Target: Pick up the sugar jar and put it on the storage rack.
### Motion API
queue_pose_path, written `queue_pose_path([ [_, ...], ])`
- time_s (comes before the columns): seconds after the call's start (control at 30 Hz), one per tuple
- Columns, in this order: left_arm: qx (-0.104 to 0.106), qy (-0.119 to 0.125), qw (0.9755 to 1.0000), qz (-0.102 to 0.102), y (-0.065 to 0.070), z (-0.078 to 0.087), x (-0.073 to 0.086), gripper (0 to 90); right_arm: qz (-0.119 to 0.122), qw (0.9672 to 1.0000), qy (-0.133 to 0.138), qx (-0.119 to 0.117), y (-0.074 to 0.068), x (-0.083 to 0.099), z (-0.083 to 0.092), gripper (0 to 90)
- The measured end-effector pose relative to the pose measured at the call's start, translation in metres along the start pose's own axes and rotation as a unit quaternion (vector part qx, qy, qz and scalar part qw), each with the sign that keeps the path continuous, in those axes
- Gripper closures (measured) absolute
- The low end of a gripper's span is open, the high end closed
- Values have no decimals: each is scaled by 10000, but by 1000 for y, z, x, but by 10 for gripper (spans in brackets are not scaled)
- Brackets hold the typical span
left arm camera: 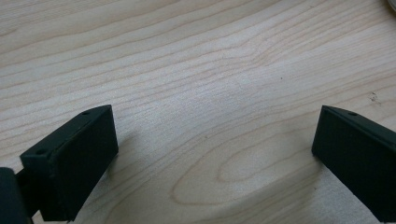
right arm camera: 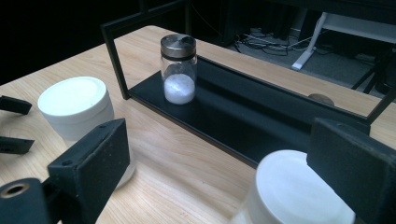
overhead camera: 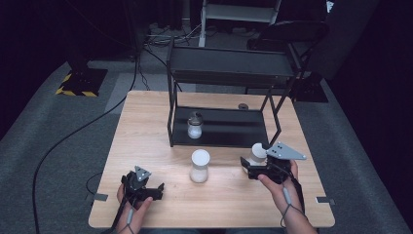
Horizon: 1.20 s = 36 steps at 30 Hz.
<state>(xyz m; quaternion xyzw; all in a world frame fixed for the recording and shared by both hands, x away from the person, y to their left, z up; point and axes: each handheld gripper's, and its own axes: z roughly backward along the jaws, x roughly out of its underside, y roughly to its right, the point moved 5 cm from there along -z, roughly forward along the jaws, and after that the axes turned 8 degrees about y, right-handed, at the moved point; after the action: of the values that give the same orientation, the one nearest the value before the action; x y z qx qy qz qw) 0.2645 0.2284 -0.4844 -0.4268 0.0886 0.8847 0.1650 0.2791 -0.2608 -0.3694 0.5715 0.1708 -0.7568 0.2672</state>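
White plastic caps the jar (overhead camera: 256,153) that sits at the right gripper (overhead camera: 249,166) in the high view, near the right front corner of the black shelf rack (overhead camera: 219,127) on the wooden table (overhead camera: 146,146). A second white-lidded jar (overhead camera: 199,165) stands alone at mid-table, pale and upright, well apart from the first. On the rack's lower shelf stands a small glass jar (overhead camera: 195,125) with a metal lid, white powder filling its lower part. The left gripper (overhead camera: 152,190) rests low at the table's near left, well apart from every jar.

From the left gripper view, the left gripper (left arm camera: 215,154) has its jaws spread wide over bare wood grain, with nothing between them.

From the right gripper view, the right gripper (right arm camera: 219,163) has its jaws standing wide. The white-lidded jar (right arm camera: 294,191) sits between them, close against the jaw on that view's right; whether that pad presses on it I cannot tell, and the other jaw stands clear of it. Its lid is smooth, round and flat-topped, the body below it pale. Farther off, the other white-lidded jar (right arm camera: 74,105) stands on the wood, and the glass jar (right arm camera: 178,70) shows its brushed metal cap and a heap of white powder at its bottom.
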Motion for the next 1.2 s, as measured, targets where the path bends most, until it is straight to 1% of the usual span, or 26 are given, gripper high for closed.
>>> queue_pose_path([
  [0.2,-1,0,10000,0,0,0,0,3,-13,10000,51,60,-7,-1,-6,61],
  [0.4,-1,1,10000,-1,0,0,0,3,83,9998,157,113,-17,-6,-10,61],
  [0.7,40,3,10000,-37,-2,0,0,3,57,9997,215,40,-25,-11,-16,61],
  [0.87,44,4,10000,-40,-2,0,0,3,94,9998,191,-2,-30,-15,-20,57],
  [1.1,47,3,10000,-45,-2,0,0,3,113,9997,226,15,-36,-20,-22,55],
  [1.2,48,3,10000,-47,-2,0,0,3,164,9996,230,-59,-38,-22,-24,54],
])
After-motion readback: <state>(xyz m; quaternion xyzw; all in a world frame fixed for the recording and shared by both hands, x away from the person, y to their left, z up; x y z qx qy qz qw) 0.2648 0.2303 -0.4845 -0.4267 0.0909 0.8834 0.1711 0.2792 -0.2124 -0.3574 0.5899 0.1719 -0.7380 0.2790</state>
